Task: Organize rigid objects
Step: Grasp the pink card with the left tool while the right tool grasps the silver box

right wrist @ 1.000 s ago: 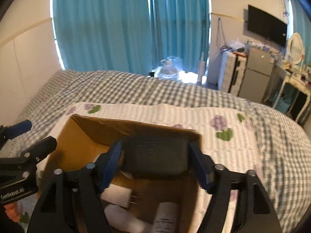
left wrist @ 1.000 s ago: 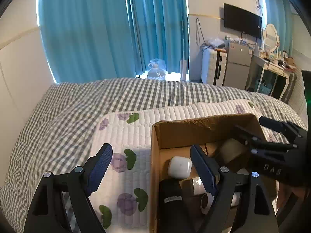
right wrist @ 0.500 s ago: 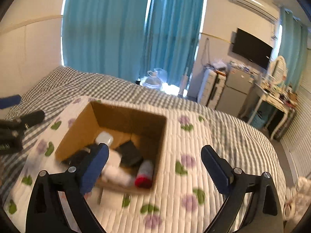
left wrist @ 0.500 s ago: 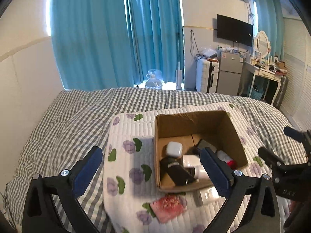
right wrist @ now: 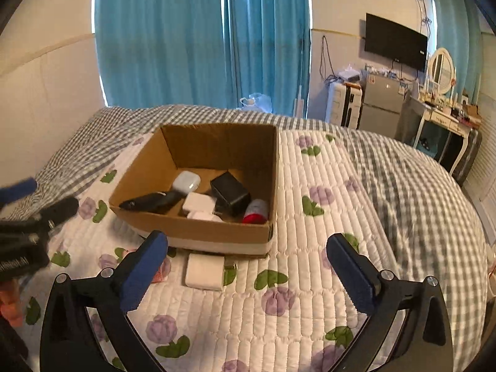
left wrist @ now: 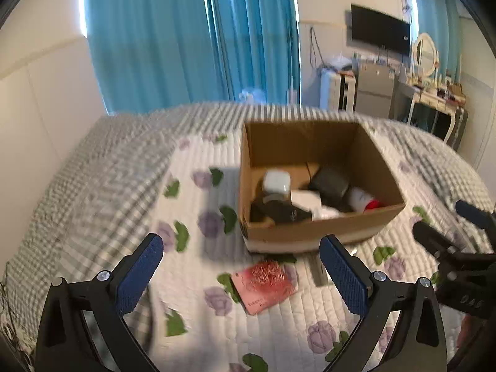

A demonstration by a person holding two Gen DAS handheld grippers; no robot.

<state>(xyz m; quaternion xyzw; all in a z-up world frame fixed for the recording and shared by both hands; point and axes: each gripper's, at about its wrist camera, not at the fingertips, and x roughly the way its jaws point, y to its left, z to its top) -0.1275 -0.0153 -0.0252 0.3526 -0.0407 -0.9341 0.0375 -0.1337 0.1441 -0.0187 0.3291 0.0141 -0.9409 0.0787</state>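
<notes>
- Over on the left side of the bed, the left gripper (left wrist: 240,274) hangs with its jaws spread wide and nothing between them, above a red packet (left wrist: 266,286) lying flat on the quilted pad (left wrist: 198,266).
- Risk here: that packet looks thin and flat on soft padding, so a closing pinch could bunch the quilt or slide off the packet's edge.
- Centre now: the cardboard box (right wrist: 217,238) sits on the pad with its near wall just behind both loose items. Inside are a white earbud case (right wrist: 186,181), a black block (right wrist: 231,192), a dark elongated object (right wrist: 148,201), white adapters and a red-capped can (right wrist: 255,212).
- A low carry could clip that near wall and shove the light box across the pad; a drop from height could knock the jumble inside.
- Right of centre, a white flat adapter (right wrist: 204,271) rests just in front of the box, almost touching it.
- The right gripper (right wrist: 246,266) is empty, its jaws opening, nothing between them.
- With both grippers near each other, crossing reaches could collide.
- Surface and room: a grey checked bedspread (right wrist: 418,192), teal curtains (right wrist: 201,37), then a wall television (right wrist: 395,42) and dressing table (right wrist: 446,117) far right.
</notes>
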